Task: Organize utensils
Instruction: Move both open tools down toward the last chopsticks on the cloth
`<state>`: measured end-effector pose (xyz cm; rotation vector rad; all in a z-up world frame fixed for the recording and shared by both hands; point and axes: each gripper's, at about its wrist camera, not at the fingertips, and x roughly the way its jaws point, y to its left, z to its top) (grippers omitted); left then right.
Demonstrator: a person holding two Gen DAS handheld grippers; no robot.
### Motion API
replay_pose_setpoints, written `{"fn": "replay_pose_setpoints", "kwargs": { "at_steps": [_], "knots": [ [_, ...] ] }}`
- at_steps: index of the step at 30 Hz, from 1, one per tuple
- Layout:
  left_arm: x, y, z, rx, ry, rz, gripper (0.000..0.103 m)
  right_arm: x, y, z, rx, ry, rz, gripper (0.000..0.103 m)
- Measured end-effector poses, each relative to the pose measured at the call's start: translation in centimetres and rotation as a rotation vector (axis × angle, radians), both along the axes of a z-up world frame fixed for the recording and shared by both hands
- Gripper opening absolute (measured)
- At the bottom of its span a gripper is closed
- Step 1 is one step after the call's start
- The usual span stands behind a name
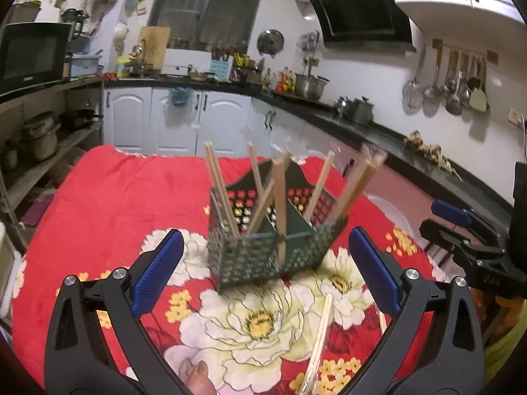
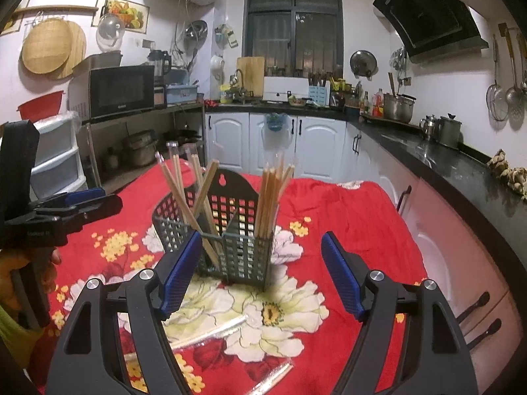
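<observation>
Your left gripper [image 1: 265,270] and right gripper [image 2: 262,275] both gape wide, empty. Wrapped chopsticks [image 2: 210,332] lie on the floral cloth [image 2: 346,204] at lower centre, below the caddy [image 2: 230,250]. Next, you likely pinch one pair.

A soft, matt red cloth [image 2: 346,217] printed with flowers covers the table. On it stands a dark green perforated plastic holder [image 2: 230,230] filled with pale, smooth wooden chopsticks [image 2: 270,197]. Nearer lie chopsticks in glossy clear wrappers [image 2: 210,332]. Both grippers are matt black plastic with textured blue pads [image 2: 341,276]. The far counter [image 2: 428,154] is glossy black.
</observation>
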<state>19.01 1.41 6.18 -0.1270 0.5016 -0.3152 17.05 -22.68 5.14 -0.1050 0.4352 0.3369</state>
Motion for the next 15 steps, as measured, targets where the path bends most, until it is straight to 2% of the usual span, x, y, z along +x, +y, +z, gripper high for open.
{"fn": "replay_pose_setpoints", "kwargs": {
  "at_steps": [15],
  "knots": [
    [1.0,-3.9,-3.4,0.042,0.090,-0.091,0.092,-0.9,-2.5,-3.8,-0.019,0.097,-0.054,0.072]
  ]
}}
